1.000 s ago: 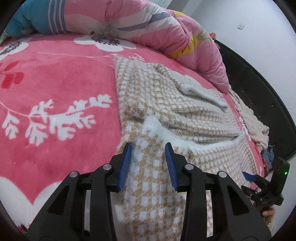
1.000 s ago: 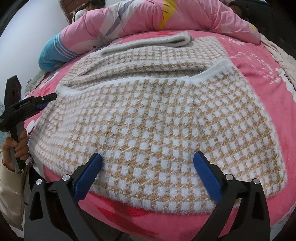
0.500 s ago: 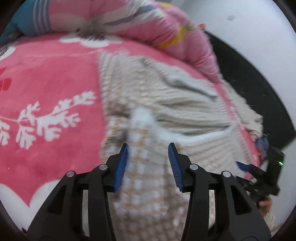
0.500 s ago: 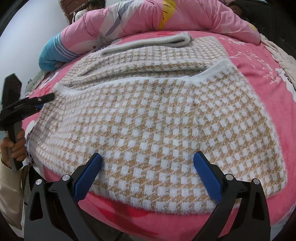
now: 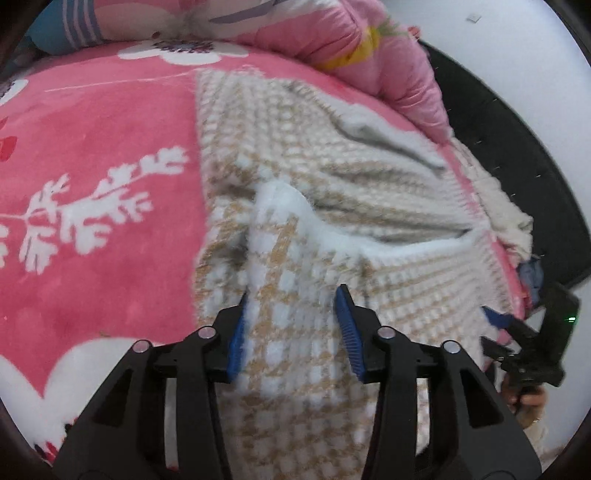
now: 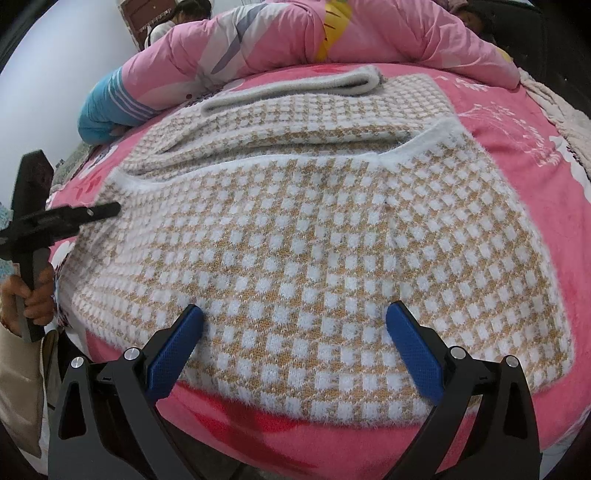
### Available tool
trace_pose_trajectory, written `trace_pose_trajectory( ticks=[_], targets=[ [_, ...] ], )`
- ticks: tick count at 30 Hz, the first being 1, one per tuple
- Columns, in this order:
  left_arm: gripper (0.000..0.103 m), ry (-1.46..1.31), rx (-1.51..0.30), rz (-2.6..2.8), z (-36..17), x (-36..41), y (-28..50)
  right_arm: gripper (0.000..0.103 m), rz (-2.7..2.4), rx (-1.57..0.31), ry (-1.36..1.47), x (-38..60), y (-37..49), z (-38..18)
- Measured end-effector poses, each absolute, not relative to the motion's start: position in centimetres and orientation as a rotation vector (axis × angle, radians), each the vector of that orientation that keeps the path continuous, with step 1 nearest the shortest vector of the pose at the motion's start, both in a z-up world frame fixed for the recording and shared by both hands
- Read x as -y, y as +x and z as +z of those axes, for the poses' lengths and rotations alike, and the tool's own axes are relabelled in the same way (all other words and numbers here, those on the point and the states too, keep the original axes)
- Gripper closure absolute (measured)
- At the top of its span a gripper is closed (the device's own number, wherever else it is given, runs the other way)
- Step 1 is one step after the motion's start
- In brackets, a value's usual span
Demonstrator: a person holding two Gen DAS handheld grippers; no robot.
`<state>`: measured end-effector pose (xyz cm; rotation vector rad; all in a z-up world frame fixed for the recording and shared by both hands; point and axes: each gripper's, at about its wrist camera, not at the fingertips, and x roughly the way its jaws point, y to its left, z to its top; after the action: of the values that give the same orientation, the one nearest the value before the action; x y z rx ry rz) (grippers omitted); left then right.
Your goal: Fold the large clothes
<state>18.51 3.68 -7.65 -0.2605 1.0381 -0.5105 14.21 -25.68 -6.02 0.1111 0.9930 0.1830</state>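
Note:
A tan-and-white checked fuzzy sweater (image 6: 314,229) lies folded on the pink bed, its white-edged fold across the middle and a grey-white band (image 6: 295,88) at the far side. In the left wrist view the sweater (image 5: 369,206) fills the centre. My left gripper (image 5: 291,325) is open over the sweater's left end, a raised white-edged corner (image 5: 280,199) just ahead; it also shows from the side in the right wrist view (image 6: 74,218). My right gripper (image 6: 295,339) is wide open above the near edge; it also shows in the left wrist view (image 5: 517,332).
The pink floral blanket (image 5: 92,147) covers the bed. A rolled pink quilt (image 6: 332,33) lies along the far side. A cream cloth (image 5: 506,210) lies at the right edge by a black headboard (image 5: 517,147). A person sits beyond the quilt (image 6: 177,14).
My left gripper has moved forward and right over the sweater's end, its jaws a little wider. The right gripper has not moved.

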Motion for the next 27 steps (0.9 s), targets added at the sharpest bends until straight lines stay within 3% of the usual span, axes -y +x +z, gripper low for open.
trace_pose_trajectory(
  ticks=[11,18,24,27],
  targets=[
    [0.06,0.058,-0.963,-0.332,-6.8,0.9,15.1,0.007,0.174,-1.002,0.118,26.0,13.6,-5.3],
    [0.059,0.143,-0.909,-0.251,-7.0,2.2,14.1,0.007,0.102,-0.866,0.218,31.7,12.7,-1.1],
    [0.057,0.116,-0.905,-0.222,-6.9,2.2,13.7,0.027,0.057,-0.862,0.303,36.3,16.2,-0.5],
    [0.057,0.12,-0.903,-0.212,-7.0,2.3,13.5,0.032,0.072,-0.87,0.312,37.2,18.1,-0.8]
  ],
)
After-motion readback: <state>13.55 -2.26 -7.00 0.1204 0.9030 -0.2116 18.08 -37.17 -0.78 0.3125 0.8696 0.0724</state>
